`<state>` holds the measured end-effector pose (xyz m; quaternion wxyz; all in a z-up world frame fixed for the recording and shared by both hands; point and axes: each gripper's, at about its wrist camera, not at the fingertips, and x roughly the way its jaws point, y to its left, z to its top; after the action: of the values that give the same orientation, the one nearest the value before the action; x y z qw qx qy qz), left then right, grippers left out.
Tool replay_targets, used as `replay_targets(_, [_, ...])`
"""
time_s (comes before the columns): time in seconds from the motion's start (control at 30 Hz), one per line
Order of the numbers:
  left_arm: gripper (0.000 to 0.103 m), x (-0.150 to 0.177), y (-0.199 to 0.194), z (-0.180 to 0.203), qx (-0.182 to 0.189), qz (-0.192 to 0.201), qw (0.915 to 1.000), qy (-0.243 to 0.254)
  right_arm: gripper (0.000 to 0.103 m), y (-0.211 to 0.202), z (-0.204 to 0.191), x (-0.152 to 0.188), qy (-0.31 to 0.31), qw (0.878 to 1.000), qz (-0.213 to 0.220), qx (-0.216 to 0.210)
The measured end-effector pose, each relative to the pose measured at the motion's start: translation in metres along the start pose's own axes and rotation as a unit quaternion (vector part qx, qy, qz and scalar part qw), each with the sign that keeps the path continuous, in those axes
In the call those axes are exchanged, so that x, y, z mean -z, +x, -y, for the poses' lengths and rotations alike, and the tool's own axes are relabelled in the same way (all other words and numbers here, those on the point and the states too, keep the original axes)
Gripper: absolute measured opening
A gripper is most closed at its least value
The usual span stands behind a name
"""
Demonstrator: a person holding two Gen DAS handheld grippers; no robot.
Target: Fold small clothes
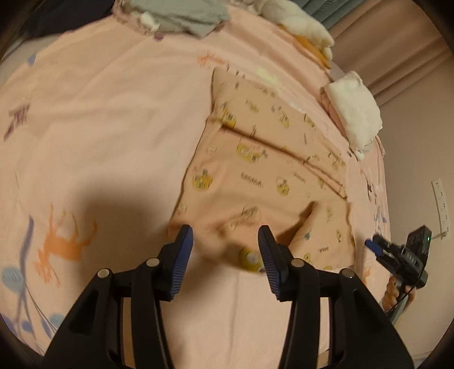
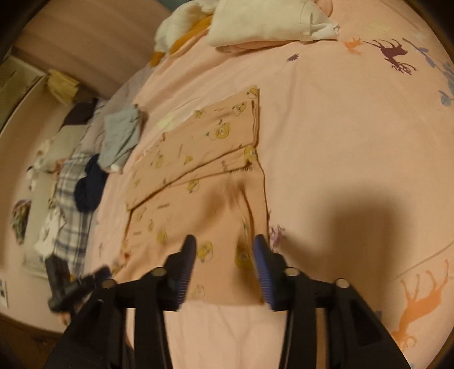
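A small peach garment (image 1: pixel 264 159) with yellow bear prints lies flat on the pink animal-print bedsheet (image 1: pixel 99 127), folded over itself with a seam running across it. My left gripper (image 1: pixel 225 241) hovers open over the garment's near edge, and nothing is pinched between its blue pads (image 1: pixel 184 247). In the right wrist view the same garment (image 2: pixel 198 170) lies ahead. My right gripper (image 2: pixel 224 249) stands open above its near hem, pads apart from the cloth. Each gripper also shows in the other's view: the right gripper (image 1: pixel 371 244) at the bed's right edge, the left gripper (image 2: pixel 85 281) blurred at lower left.
A grey garment (image 1: pixel 184 17) (image 2: pixel 122 136) lies at the far side of the bed. A folded white and pink pile (image 1: pixel 354 110) (image 2: pixel 264 25) sits near the edge beside fluffy white fabric (image 1: pixel 295 20). Dark blue cloth (image 2: pixel 90 184) and plaid cloth (image 2: pixel 71 204) lie beyond the sheet.
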<state>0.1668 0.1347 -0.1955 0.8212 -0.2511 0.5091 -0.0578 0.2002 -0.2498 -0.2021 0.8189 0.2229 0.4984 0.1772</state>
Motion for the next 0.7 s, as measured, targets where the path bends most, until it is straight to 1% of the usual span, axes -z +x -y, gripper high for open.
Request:
replay_targets(0.1, [0.048, -0.011, -0.012, 0.003, 0.012, 0.030, 0.9995, 0.002, 0.054, -0.008, 0.005, 0.010, -0.025, 0.999, 0.002, 0.041])
replay_targets(0.13, [0.049, -0.015, -0.016, 0.007, 0.016, 0.047, 0.9987, 0.012, 0.054, -0.009, 0.007, 0.011, -0.030, 0.998, 0.000, 0.049])
replay_targets(0.17, [0.050, -0.017, -0.018, 0.013, 0.010, 0.059, 0.9977, 0.029, 0.054, -0.011, 0.010, 0.013, -0.032, 0.998, -0.001, 0.054])
replay_targets(0.2, [0.050, -0.018, -0.016, 0.021, 0.001, 0.064, 0.9966, 0.053, 0.054, -0.013, 0.014, 0.014, -0.031, 0.998, -0.001, 0.056])
replay_targets(0.23, [0.050, -0.018, -0.011, 0.029, -0.005, 0.059, 0.9944, 0.088, 0.054, -0.014, 0.018, 0.015, -0.028, 0.998, -0.002, 0.057])
replay_targets(0.27, [0.050, -0.016, 0.000, 0.042, -0.003, 0.036, 0.9899, 0.137, 0.054, -0.014, 0.022, 0.016, -0.021, 0.998, -0.004, 0.056])
replay_targets(0.3, [0.048, -0.014, 0.009, 0.048, 0.005, 0.016, 0.9871, 0.159, 0.054, -0.014, 0.026, 0.016, -0.013, 0.998, -0.007, 0.055])
replay_targets(0.4, [0.048, -0.006, 0.038, 0.059, 0.026, -0.037, 0.9829, 0.179, 0.054, -0.007, 0.032, 0.019, -0.003, 0.998, -0.020, 0.058])
replay_targets(0.47, [0.048, 0.000, 0.050, 0.065, 0.026, -0.047, 0.9784, 0.199, 0.054, -0.002, 0.030, 0.022, -0.011, 0.997, -0.031, 0.068])
replay_targets(0.5, [0.047, 0.002, 0.057, 0.067, 0.015, -0.051, 0.9761, 0.211, 0.054, -0.001, 0.029, 0.024, -0.016, 0.997, -0.036, 0.074])
replay_targets(0.53, [0.045, 0.005, 0.063, 0.067, 0.006, -0.054, 0.9746, 0.217, 0.054, 0.001, 0.028, 0.026, -0.022, 0.996, -0.040, 0.079])
replay_targets(0.6, [0.026, 0.009, 0.072, 0.064, 0.003, -0.065, 0.9753, 0.211, 0.054, 0.002, 0.027, 0.029, -0.030, 0.995, -0.042, 0.083])
replay_targets(0.63, [0.021, 0.010, 0.077, 0.060, -0.002, -0.070, 0.9766, 0.203, 0.054, 0.001, 0.027, 0.030, -0.034, 0.995, -0.042, 0.085])
replay_targets(0.67, [0.008, 0.011, 0.078, 0.058, -0.006, -0.067, 0.9771, 0.202, 0.054, 0.001, 0.027, 0.030, -0.035, 0.995, -0.041, 0.085])
replay_targets(0.7, [0.004, 0.014, 0.079, 0.058, -0.010, -0.059, 0.9765, 0.207, 0.054, 0.000, 0.028, 0.030, -0.034, 0.995, -0.041, 0.084])
